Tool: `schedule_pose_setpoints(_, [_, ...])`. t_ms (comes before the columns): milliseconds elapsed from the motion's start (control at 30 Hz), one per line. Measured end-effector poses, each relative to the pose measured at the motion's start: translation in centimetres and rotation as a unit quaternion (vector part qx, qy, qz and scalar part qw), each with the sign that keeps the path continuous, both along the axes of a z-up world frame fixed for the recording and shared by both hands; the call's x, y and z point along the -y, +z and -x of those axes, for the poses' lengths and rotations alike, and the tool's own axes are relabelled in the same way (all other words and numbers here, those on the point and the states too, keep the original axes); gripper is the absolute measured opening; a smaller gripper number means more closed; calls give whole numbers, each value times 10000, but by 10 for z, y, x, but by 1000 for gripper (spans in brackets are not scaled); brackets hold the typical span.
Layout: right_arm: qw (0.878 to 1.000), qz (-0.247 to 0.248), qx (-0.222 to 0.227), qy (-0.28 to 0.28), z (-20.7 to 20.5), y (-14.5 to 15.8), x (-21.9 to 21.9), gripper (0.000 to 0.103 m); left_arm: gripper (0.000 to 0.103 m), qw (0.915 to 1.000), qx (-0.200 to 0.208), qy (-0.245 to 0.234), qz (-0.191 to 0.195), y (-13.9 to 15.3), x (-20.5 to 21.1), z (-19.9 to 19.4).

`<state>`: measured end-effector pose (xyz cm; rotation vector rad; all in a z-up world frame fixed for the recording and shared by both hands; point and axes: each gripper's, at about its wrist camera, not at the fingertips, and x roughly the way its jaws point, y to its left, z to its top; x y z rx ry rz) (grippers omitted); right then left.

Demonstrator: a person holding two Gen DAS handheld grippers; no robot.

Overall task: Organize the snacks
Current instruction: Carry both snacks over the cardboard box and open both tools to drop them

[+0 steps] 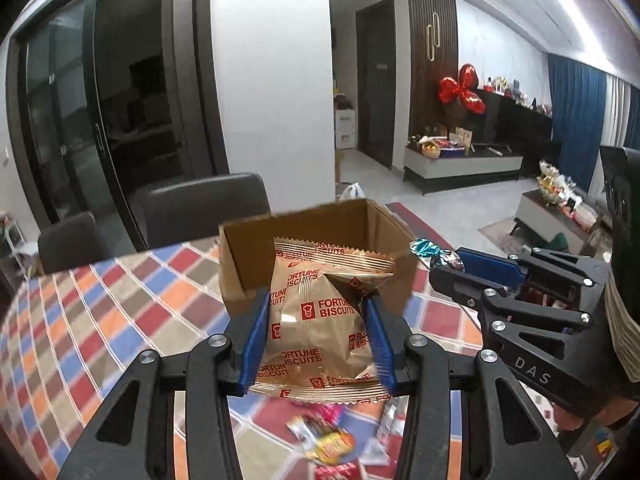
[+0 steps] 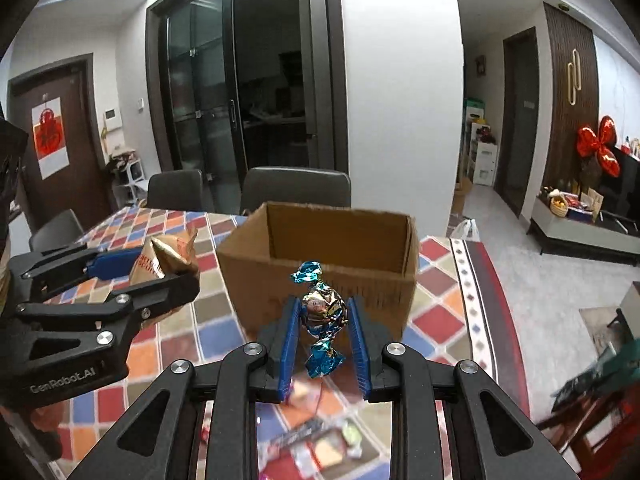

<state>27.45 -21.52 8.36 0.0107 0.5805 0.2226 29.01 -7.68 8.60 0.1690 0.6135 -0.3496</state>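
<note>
My left gripper (image 1: 316,312) is shut on a gold Fortune Biscuits packet (image 1: 320,320) and holds it above the table, just in front of an open cardboard box (image 1: 236,256). My right gripper (image 2: 323,312) is shut on a blue foil-wrapped candy (image 2: 322,312), also raised in front of the box (image 2: 320,280). In the left wrist view the right gripper (image 1: 444,266) with the candy (image 1: 430,250) is at the box's right side. In the right wrist view the left gripper (image 2: 168,276) with the packet (image 2: 168,260) is left of the box.
The table has a chequered multicoloured cloth (image 1: 100,308). Several loose snack packets (image 1: 332,444) lie on it below the grippers; they also show in the right wrist view (image 2: 320,444). Dark chairs (image 1: 208,208) stand behind the table. The table's right edge (image 2: 492,300) drops to the floor.
</note>
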Motion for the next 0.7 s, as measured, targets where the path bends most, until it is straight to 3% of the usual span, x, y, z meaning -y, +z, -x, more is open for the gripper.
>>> schedule_pose_setpoints(400, [9988,210,-423,-159,-85,10,2,26,46,9979,-637,61,-63,-2,7,-102])
schedule_pose_setpoints(567, [9980,213,-565,-198,-108,7,3,26,46,9954,-907,282,117,-10,10,-133])
schedule_pose_setpoints(667, [9977,234,-568,-283,-121,4,4,26,59,9939,-993,461,100,-11,10,-144])
schedule_pose_setpoints(700, [9974,211,-602,-327,-125,2,5,31,72,9938,-982,525,67,-11,9,-146])
